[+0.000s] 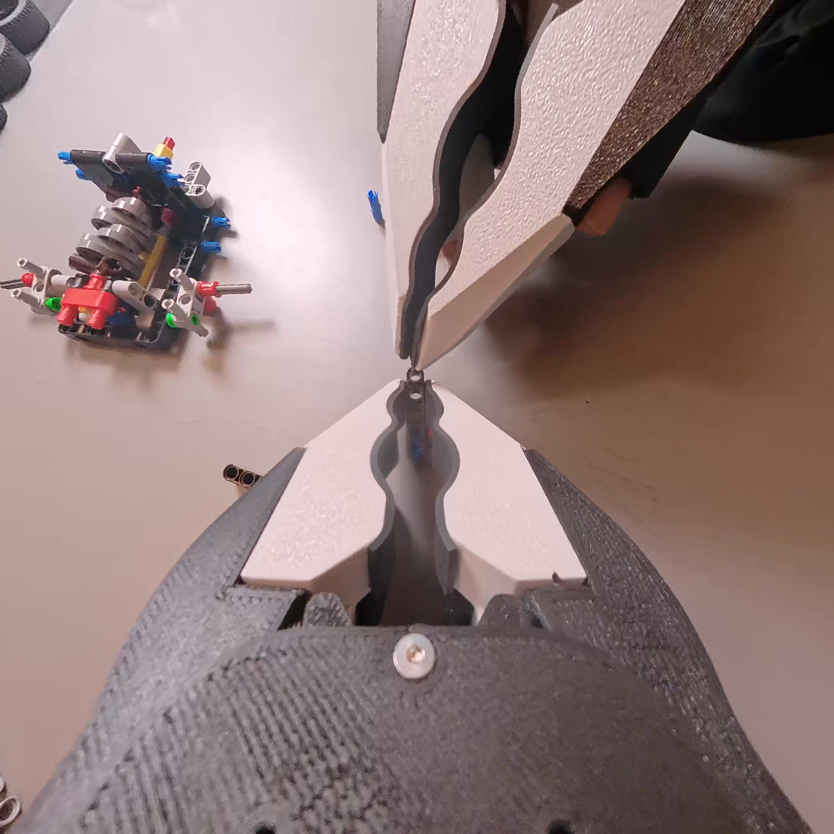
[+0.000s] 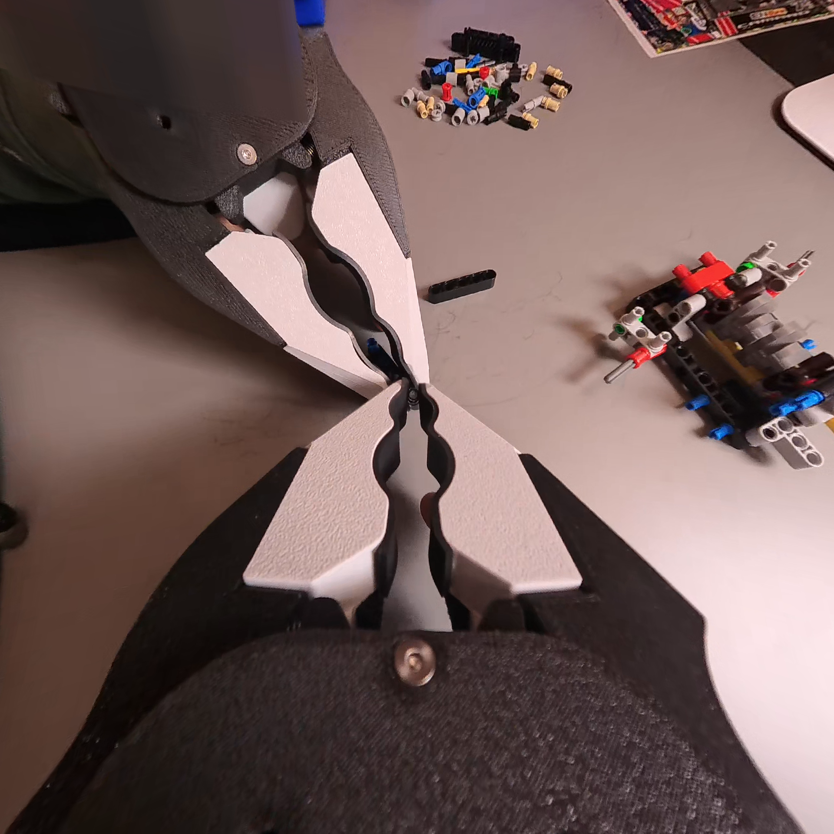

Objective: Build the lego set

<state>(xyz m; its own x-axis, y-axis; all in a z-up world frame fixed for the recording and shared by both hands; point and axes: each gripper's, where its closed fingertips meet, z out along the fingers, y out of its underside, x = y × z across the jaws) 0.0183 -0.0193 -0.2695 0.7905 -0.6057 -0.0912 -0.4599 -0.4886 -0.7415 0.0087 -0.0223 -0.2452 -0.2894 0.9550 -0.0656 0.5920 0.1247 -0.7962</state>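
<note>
1. Grippers meeting tip to tip above the table [image 2: 586, 519], apparently so a small part can be pushed into a held one in mid-air rather than against the tabletop.
2. Left gripper [image 1: 416, 383] clenched around a black holed beam [image 1: 415, 393], lying lengthwise in the channel between the pads, one end hole poking past the tips; blue and red pins visible deeper in the gap, seemingly already seated in that beam.
3. Right gripper [image 2: 413, 391] pinched nearly closed on a tiny dark pin [image 2: 412, 398], held at the very tips, probably to leave its free end exposed for insertion into the beam's end hole.
4. Judged step: aligning pin with hole; not possible to tell whether already touching or partly in.
5. Half-built lego set [image 1: 131, 252] parked well apart on the table, frame down, grey gears and yellow axle on top, likely waiting for this sub-piece.
6. Spare black beam [image 2: 461, 286] lying near the grippers; loose parts pile [image 2: 485, 85] farther off beside the instruction booklet [image 2: 717, 20], kept within reach.
7. Single blue pin [image 1: 373, 205] lying alone on the table.
</note>
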